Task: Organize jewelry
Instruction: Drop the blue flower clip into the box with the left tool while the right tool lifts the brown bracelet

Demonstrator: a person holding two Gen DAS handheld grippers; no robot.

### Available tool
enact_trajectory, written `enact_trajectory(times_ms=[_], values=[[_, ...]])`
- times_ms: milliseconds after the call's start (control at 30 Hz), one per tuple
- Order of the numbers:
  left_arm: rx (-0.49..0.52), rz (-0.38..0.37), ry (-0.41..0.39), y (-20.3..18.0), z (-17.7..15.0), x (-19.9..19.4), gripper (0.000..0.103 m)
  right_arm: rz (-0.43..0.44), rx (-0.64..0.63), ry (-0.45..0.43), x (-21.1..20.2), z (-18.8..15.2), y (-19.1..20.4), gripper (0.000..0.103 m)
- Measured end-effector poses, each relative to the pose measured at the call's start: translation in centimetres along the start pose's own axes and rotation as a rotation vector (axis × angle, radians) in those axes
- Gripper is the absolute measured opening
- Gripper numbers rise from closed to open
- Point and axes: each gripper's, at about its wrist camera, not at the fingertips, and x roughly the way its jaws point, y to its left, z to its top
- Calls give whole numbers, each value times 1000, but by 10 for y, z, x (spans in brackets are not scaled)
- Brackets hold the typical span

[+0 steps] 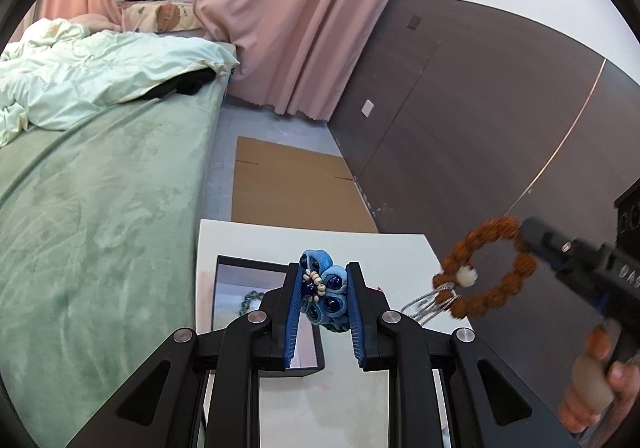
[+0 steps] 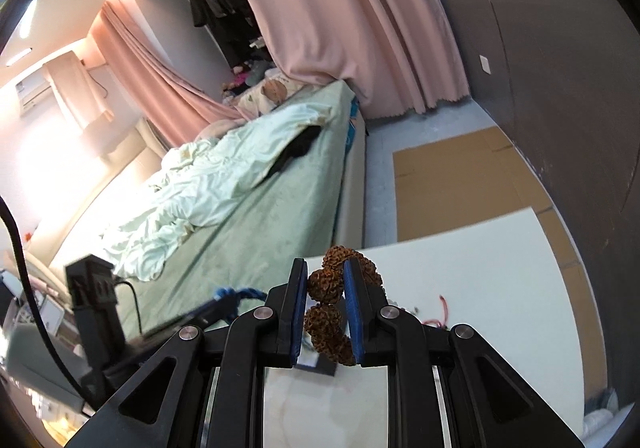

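My left gripper [image 1: 323, 288] is shut on a blue fabric flower ornament [image 1: 323, 292] with dark beads and holds it above an open black jewelry box [image 1: 232, 288] on the white table [image 1: 400, 260]. A dark bead bracelet [image 1: 249, 299] lies in the box. My right gripper [image 2: 326, 288] is shut on a brown seed-bead bracelet [image 2: 326, 288] and holds it in the air. In the left wrist view that bracelet [image 1: 490, 272] hangs as a ring with a grey tassel, right of the box, from the right gripper [image 1: 528, 240].
A bed with a green sheet [image 1: 100, 208] stands left of the table. Flat cardboard [image 1: 292, 184] lies on the floor beyond the table. A dark wall panel [image 1: 480, 108] runs along the right. A red cord [image 2: 442, 308] lies on the table.
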Motion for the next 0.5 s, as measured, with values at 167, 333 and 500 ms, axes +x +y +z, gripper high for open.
enact_trajectory(times_ms=[167,333,500], values=[[-16,-1,6,6,3,4,23,0,-38,-21,-6,14,18,19],[-36,-2,22,10,3,10,23,7,-62,-36,-15,27,32,20],[-81,-24,63,18,5,18,35,-4,-97,-58,-27,39,48,19]])
